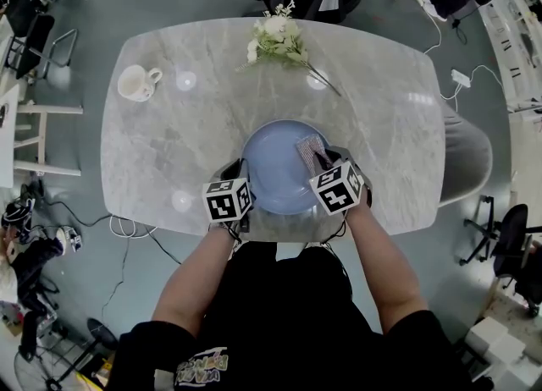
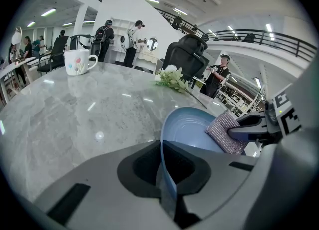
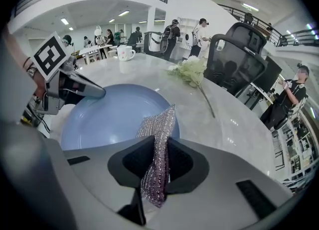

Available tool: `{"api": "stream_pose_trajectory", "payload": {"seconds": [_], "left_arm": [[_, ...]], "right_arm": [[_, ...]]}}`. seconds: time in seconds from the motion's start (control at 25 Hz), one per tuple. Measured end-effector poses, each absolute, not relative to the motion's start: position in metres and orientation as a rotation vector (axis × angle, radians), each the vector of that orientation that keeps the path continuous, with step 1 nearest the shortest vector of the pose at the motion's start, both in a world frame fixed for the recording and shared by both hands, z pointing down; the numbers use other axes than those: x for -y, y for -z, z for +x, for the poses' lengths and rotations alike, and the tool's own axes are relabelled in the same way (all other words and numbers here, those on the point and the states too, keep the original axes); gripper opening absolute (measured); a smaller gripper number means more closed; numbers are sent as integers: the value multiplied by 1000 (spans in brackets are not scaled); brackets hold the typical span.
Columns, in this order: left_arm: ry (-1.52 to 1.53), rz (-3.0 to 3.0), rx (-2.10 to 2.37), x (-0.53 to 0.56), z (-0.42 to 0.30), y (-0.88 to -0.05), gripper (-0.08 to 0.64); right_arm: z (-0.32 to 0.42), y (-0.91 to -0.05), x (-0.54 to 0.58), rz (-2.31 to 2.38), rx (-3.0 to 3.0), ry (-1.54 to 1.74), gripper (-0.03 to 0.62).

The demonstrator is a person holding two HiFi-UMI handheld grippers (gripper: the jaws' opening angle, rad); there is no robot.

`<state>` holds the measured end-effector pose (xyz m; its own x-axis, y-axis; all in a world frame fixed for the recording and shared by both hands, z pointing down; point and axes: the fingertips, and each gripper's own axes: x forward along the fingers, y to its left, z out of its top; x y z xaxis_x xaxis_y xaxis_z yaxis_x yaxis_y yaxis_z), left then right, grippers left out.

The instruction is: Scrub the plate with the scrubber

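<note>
With the left gripper (image 2: 167,184) clamping the left rim of the round pale-blue plate (image 1: 275,169), near on the grey marble table (image 1: 169,144), and the right gripper (image 3: 157,174) pinching the silvery mesh scrubber (image 3: 158,127), hard strokes could wrench that rim free.

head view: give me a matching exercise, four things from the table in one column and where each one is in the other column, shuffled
Column A
1 plate
2 scrubber
3 mug
4 flowers

Column B
a standing near the far left corner of the table
b rim clamped in the left tool
c lying at the middle of the table's far edge
d pinched in the right tool

Pairs: 1-b, 2-d, 3-a, 4-c
</note>
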<state>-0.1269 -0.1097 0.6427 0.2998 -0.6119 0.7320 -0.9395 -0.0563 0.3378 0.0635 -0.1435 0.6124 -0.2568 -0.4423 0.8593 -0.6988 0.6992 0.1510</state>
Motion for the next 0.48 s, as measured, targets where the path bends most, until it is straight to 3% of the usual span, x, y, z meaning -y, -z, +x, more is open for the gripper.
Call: {"api": "stream_pose_trajectory", "payload": {"seconds": [0.48], "left_arm": [[-520, 1765, 1400, 109, -127, -643, 26]], "right_arm": [[85, -604, 163, 972, 1863, -252, 75]]}}
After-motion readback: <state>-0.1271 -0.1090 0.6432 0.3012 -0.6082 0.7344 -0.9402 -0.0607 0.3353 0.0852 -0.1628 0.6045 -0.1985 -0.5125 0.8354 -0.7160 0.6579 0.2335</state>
